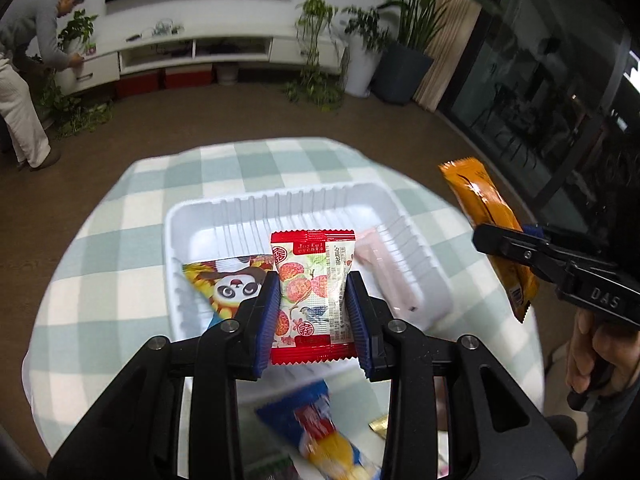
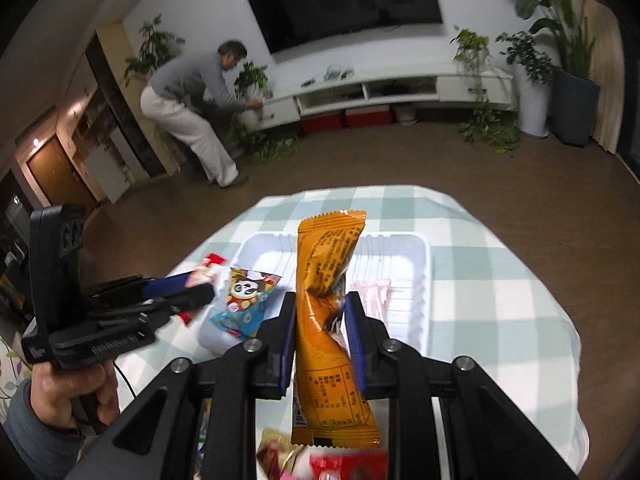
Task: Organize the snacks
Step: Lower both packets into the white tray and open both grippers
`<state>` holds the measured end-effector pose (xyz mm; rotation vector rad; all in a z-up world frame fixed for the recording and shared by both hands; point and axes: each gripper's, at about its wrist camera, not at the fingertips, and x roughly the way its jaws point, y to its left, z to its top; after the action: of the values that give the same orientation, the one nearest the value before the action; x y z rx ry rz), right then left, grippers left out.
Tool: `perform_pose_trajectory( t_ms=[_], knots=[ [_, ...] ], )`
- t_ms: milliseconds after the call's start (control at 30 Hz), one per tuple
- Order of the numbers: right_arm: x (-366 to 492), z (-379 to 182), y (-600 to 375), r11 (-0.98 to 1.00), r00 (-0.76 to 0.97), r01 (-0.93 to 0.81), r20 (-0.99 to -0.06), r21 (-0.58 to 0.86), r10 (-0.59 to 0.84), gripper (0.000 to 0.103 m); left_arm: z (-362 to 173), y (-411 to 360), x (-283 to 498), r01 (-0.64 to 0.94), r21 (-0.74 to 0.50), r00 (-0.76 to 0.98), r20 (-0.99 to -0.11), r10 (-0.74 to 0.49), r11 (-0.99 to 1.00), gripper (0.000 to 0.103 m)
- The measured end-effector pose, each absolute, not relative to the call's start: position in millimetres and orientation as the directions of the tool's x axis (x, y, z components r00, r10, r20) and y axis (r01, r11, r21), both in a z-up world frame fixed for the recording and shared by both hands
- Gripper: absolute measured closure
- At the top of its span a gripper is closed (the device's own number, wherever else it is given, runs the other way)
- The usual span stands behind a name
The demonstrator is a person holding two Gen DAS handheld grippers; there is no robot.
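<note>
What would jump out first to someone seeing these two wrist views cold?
Each gripper carries a snack above the white tray on the checked tablecloth: the left gripper clamps a red-edged lychee packet, the right gripper a long orange packet. Already in the tray lie a panda packet at its left and a pink packet at its right.

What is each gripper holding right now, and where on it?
The left gripper pinches the red-edged snack packet by its side edges, low down. The right gripper clamps the orange snack bar around its middle.
</note>
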<state>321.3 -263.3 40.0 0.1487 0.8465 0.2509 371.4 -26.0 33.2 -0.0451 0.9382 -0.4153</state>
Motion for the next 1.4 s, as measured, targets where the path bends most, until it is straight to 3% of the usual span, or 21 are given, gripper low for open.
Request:
perform_pose_trajectory(
  t_ms=[500, 1067, 1200, 1300, 1400],
  knots=[
    [391.6, -45.1, -234.3, 0.976, 0.486, -0.119, -0.847, 0.183, 0.218, 0.078, -52.2, -50.8, 420.1, 0.302, -0.138, 0.444, -0.855, -0.268, 0.943, 0.072],
    [397.8, -70.2, -246.2, 0.98, 0.444, -0.088, -0.874, 0.177, 0.198, 0.075, -61.4, -62.8, 420.5, 0.315, -0.102, 0.435, -0.868, -0.239, 0.944, 0.072],
    [396.1, -67.3, -247.7, 0.98, 0.453, -0.086, -0.869, 0.18, 0.2, 0.067, -57.8, -59.3, 418.1, 0.308, -0.115, 0.439, -0.863, -0.248, 0.944, 0.071],
    [394.3, -61.2, -249.1, 0.979, 0.468, -0.08, -0.86, 0.187, 0.203, 0.06, -49.8, -54.7, 413.9, 0.3, -0.118, 0.453, -0.856, -0.25, 0.947, 0.064],
    [390.6, -48.8, -253.9, 0.978, 0.496, -0.071, -0.843, 0.198, 0.207, 0.053, -37.0, -46.2, 409.6, 0.284, -0.13, 0.474, -0.842, -0.257, 0.95, 0.044]
  ],
)
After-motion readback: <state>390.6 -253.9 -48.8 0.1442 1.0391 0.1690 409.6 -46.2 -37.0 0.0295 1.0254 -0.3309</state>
